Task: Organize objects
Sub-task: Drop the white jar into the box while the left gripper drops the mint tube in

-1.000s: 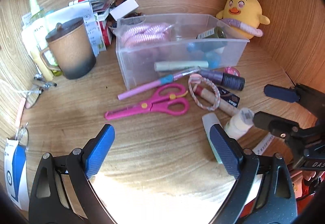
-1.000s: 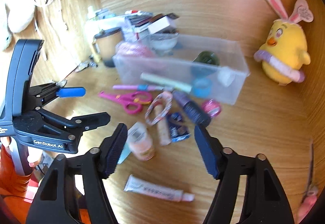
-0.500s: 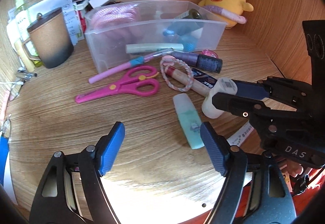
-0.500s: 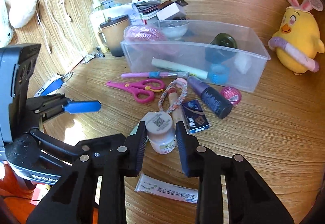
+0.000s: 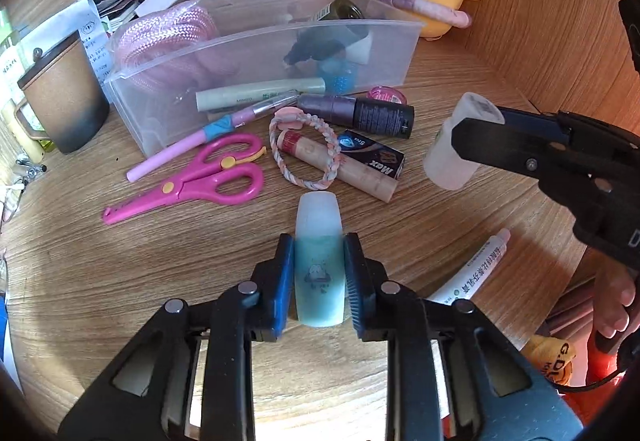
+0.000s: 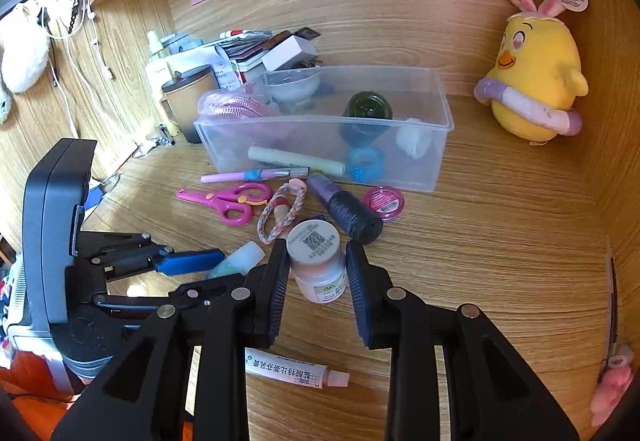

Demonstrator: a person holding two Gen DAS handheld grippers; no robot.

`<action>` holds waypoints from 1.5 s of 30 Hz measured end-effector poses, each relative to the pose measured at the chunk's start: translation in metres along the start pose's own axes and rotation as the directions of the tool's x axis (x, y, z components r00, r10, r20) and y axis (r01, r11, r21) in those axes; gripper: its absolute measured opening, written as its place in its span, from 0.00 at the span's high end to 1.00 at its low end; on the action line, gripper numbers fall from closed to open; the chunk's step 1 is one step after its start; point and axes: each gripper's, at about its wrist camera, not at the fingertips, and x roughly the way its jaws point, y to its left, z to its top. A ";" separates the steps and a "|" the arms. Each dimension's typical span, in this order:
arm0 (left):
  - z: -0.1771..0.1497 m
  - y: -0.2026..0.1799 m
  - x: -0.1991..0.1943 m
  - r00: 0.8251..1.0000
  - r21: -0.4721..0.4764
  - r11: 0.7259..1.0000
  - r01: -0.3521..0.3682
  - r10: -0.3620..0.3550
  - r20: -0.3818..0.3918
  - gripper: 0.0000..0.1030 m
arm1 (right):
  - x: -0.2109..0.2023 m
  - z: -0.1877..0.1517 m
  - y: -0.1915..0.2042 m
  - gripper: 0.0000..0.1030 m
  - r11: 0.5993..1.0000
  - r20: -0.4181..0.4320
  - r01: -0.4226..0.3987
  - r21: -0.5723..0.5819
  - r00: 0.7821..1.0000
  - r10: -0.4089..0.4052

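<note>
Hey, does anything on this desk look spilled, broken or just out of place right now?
Nothing looks spilled or broken. The oddity is clutter: pink plastic scissors, a braided pink loop bracelet and a dark purple cylindrical bottle lie loose and askew on the wooden desk, outside the clear plastic bin.

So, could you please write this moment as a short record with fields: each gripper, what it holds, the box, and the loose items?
left gripper: shut on teal translucent plastic bottle
right gripper: shut on small white round pill bottle, lifted off the wooden desk
clear plastic storage box: upright, open, partly filled
loose in front of the box: pink plastic scissors, braided pastel bracelet, dark purple cylindrical bottle
</note>
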 end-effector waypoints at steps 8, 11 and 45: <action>0.010 0.010 -0.010 0.999 -0.042 0.999 0.000 0.003 0.051 0.76 | -0.007 0.007 -0.001 0.74 1.000 0.037 0.010 -0.002 0.999 -0.010; 0.018 0.014 -0.017 0.996 -0.049 0.999 -0.012 0.016 0.082 0.76 | -0.011 0.013 -0.003 0.74 1.000 0.061 0.012 0.004 0.998 -0.012; 0.125 0.054 -0.016 0.977 -0.085 0.996 0.023 -0.004 0.211 0.76 | 0.023 0.109 -0.040 0.74 0.990 0.153 0.142 -0.008 0.978 -0.139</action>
